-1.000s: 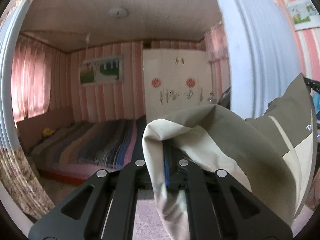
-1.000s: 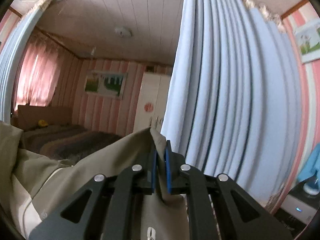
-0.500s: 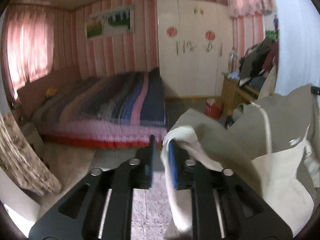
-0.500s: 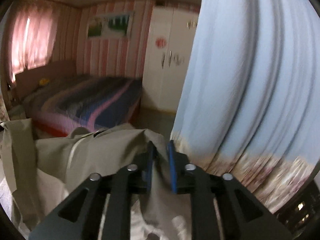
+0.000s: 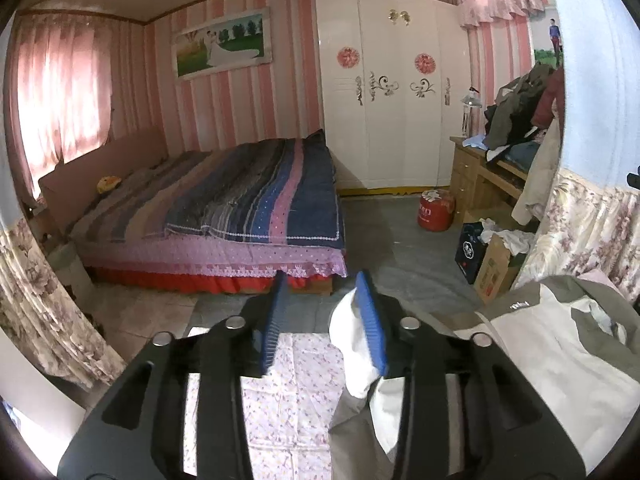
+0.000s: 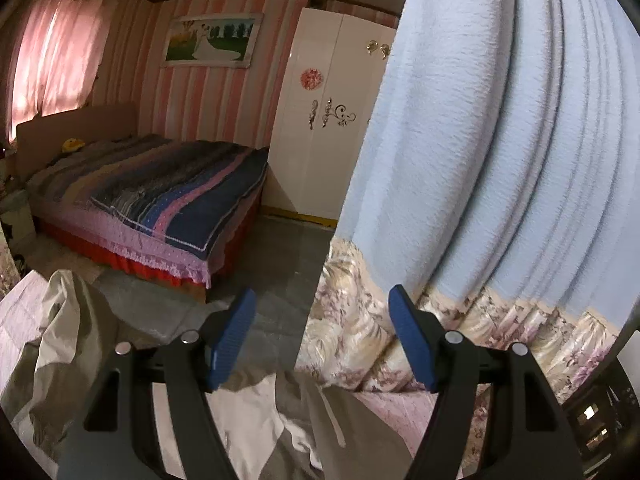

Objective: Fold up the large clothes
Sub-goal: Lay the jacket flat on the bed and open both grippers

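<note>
Both grippers point slightly downward over the near floral sheet (image 5: 280, 392); the left gripper (image 5: 322, 320) is opening, a white fold of the jacket (image 5: 552, 360) still draped on its right pad; the right gripper (image 6: 320, 332) is opening wide, the jacket (image 6: 256, 412) lying loose below.

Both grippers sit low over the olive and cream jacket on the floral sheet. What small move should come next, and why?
Probably draw the left gripper back a little: its jaws are opening, yet a cream fold of the jacket drapes against one finger. The right gripper, also opening, holds nothing.
</note>
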### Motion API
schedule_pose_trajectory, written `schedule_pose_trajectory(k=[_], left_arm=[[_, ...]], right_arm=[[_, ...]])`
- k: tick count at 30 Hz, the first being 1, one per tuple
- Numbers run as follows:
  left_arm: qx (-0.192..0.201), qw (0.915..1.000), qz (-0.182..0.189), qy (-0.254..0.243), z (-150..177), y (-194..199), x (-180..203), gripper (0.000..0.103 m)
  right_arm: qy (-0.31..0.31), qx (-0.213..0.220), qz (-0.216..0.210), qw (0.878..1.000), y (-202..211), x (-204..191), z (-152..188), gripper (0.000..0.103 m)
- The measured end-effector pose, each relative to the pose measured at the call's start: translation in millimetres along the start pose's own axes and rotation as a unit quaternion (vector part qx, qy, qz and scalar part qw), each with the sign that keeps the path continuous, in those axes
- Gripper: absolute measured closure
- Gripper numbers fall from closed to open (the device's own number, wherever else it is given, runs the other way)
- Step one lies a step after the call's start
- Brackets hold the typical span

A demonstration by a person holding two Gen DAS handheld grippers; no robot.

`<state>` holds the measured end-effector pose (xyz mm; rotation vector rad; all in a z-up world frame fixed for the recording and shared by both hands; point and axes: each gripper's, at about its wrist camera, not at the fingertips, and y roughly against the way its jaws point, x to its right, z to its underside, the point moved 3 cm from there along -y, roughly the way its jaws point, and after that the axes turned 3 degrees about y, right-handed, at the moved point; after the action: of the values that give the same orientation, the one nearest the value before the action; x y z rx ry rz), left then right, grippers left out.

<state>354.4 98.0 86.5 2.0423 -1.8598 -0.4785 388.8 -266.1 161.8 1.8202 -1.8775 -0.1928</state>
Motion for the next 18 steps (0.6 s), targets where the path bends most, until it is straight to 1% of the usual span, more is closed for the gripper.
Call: schedule_pose_trajectory(k=[2, 3, 5, 7, 9, 11, 14, 16, 18], left_arm=[[0.007, 1.0000, 0.001, 0.003, 7.2, 15.0, -2.2, 0.054], [0.010, 0.9999, 0.001, 0.004, 10.1, 23.1, -3.3, 0.053], [0.015, 0.9998, -0.004, 0.008, 27.8, 43.7, -10.4, 0.043], [0.009, 0.9999, -0.003, 0.011, 50.2, 60.5, -16.1, 0.037], [0.001, 0.9999, -0.009, 0.010, 81.7, 80.6, -22.3, 0.034], [-0.006, 0.9999, -0.008, 0.008, 115.6, 103.6, -27.2, 0.030], [-0.002, 0.9998, -0.016, 0.014, 160.7, 138.8, -32.4, 0.028], [-0.004, 0.9997, -0.020, 0.014, 183.8, 156.5, -31.9, 0.026], [-0.018, 0.9997, -0.010, 0.014, 213.5, 172.9, -29.0, 0.023]], right_arm=[[0.000, -0.003, 0.000, 1.000, 14.2, 2.0, 14.5, 0.033], [0.000, -0.007, -0.002, 1.000, 21.4, 6.0, 23.5, 0.033], [-0.004, -0.019, -0.014, 1.000, 41.4, 12.6, 55.1, 0.033], [-0.009, -0.033, -0.030, 0.999, 58.5, 13.0, 90.0, 0.033], [-0.014, -0.050, -0.047, 0.998, 74.7, 11.5, 128.7, 0.033], [-0.016, -0.069, -0.067, 0.995, 94.9, 8.5, 174.5, 0.033], [-0.030, -0.097, -0.094, 0.990, 124.3, 4.6, 241.3, 0.033], [-0.033, -0.117, -0.104, 0.987, 138.1, 0.3, 275.9, 0.033], [-0.030, -0.134, -0.109, 0.984, 148.0, -6.9, 305.4, 0.034]])
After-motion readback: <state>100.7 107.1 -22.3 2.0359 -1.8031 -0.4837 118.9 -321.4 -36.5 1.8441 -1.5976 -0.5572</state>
